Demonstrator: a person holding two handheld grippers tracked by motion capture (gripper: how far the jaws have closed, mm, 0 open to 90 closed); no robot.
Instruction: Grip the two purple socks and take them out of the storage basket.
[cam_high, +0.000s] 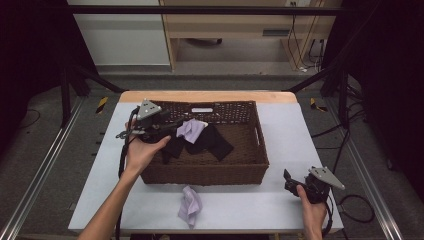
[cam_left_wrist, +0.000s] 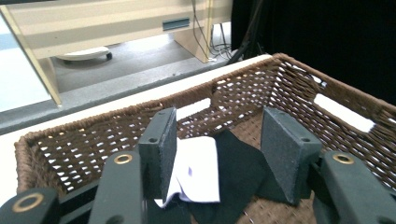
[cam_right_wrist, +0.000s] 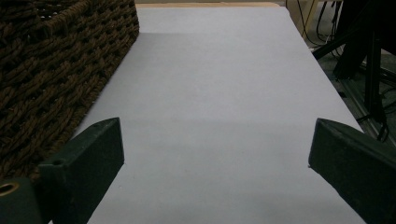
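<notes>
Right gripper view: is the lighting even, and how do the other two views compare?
Right gripper view: a soft shadow band crosses the pale grey tabletop and the brown woven wicker basket wall is dim. Left gripper view: the floor behind is bright, the near tool blocks slightly soft. High view: the surroundings fall into black and the black cloth loses detail.

One woven basket (cam_high: 210, 170) on the table (cam_high: 280, 200), just the one. Two lilac cloths here: one cloth in the basket (cam_high: 191, 130) and one cloth on the table (cam_high: 190, 205) in front of it. Dark garments in the basket (cam_high: 212, 140): looks like two black pieces, though they overlap and the exact count is hard to call. Two handheld grippers, left gripper (cam_high: 172, 125) and right gripper (cam_high: 288, 180).
</notes>
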